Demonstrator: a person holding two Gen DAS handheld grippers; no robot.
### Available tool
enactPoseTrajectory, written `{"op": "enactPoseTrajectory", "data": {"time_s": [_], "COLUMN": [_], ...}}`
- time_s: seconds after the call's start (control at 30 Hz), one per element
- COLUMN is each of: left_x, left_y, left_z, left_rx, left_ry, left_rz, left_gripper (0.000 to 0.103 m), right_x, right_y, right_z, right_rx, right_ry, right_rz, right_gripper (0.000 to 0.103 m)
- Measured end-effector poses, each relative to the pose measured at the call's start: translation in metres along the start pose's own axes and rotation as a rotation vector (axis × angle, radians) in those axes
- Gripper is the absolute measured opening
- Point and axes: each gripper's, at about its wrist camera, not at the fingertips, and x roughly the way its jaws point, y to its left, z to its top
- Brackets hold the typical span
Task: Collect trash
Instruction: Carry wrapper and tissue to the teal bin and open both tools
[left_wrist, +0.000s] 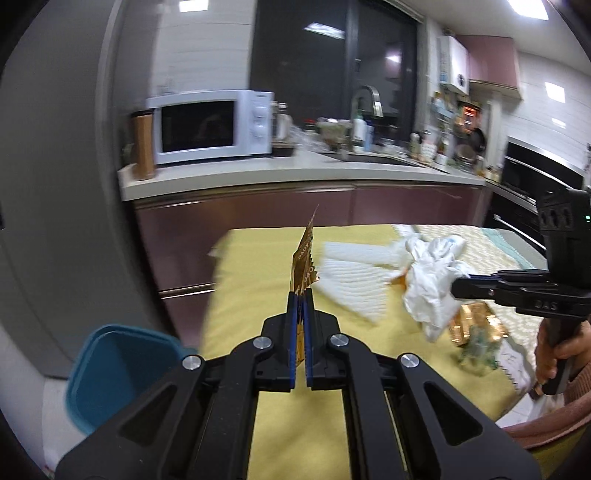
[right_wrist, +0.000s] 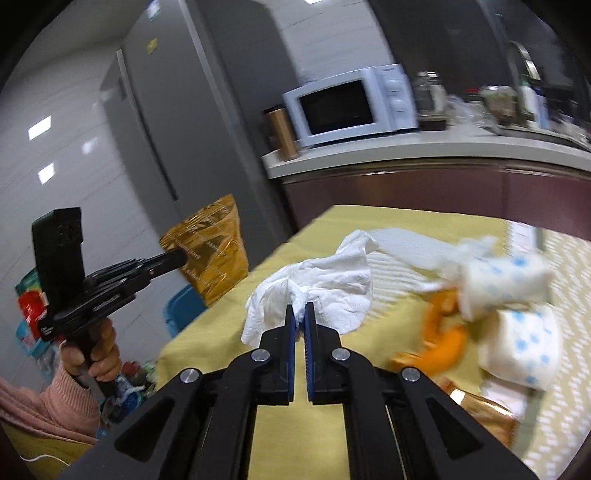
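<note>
My left gripper (left_wrist: 301, 295) is shut on a gold foil wrapper (left_wrist: 304, 262) and holds it above the yellow table (left_wrist: 258, 273); in the right wrist view the left gripper (right_wrist: 181, 258) holds the wrapper (right_wrist: 210, 251) off the table's left side. My right gripper (right_wrist: 300, 308) is shut on a crumpled white tissue (right_wrist: 325, 284); in the left wrist view the right gripper (left_wrist: 458, 286) holds the tissue (left_wrist: 432, 284) above the table. A teal bin (left_wrist: 114, 373) stands on the floor at the left, also low in the right wrist view (right_wrist: 181, 310).
On the table lie a white pleated paper (left_wrist: 351, 284), orange peel (right_wrist: 447, 332), blue-dotted white wads (right_wrist: 517, 295), a shiny gold packet (left_wrist: 476, 321) and a crumpled clear wrapper (left_wrist: 476, 350). A counter (left_wrist: 295, 173) with a microwave (left_wrist: 214, 125) stands behind.
</note>
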Motion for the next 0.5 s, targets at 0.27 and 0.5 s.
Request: {"op": "enactPoseTrajectory", "data": {"time_s": [0.27, 0.5], "left_x": [-0.03, -0.032], "left_y": [0.076, 0.135], "left_z": [-0.019, -0.041], "left_rx": [-0.075, -0.148], "left_ry": [0.014, 0.06], "left_rz": [0.174, 0.276], "left_gripper": [0.003, 0.003], "right_x": [0.063, 0.121], "right_y": [0.049, 0.093], "right_z": [0.023, 0.037], "right_rx": [-0.087, -0.159], "right_ry": [0.076, 0.143], "right_rz": [0.125, 0.209], "right_gripper": [0.004, 0.004]}}
